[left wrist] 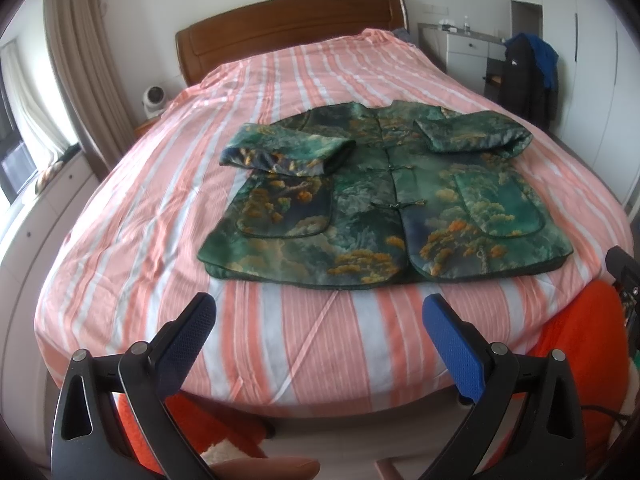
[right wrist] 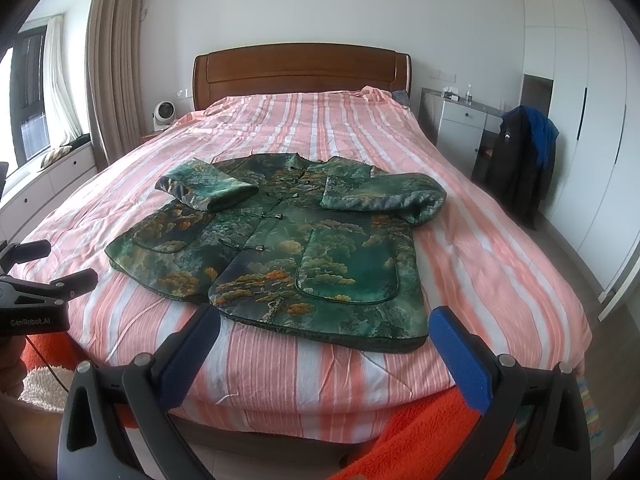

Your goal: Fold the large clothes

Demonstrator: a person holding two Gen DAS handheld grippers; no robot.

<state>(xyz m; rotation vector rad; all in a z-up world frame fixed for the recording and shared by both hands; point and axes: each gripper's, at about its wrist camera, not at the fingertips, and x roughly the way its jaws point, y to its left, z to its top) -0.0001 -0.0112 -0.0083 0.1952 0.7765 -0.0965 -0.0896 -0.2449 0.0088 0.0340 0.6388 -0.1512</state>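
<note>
A green patterned jacket with orange tree print lies flat, front up, on the bed; it also shows in the right wrist view. Both sleeves are folded in across the chest: the left sleeve and the right sleeve. My left gripper is open and empty, held over the foot of the bed, short of the jacket's hem. My right gripper is open and empty, close to the hem at the jacket's near right corner. The left gripper's body shows in the right wrist view.
The bed has a pink and white striped cover and a wooden headboard. An orange fluffy rug lies at the bed's foot. A chair with dark and blue clothes, a white cabinet and a small fan stand around.
</note>
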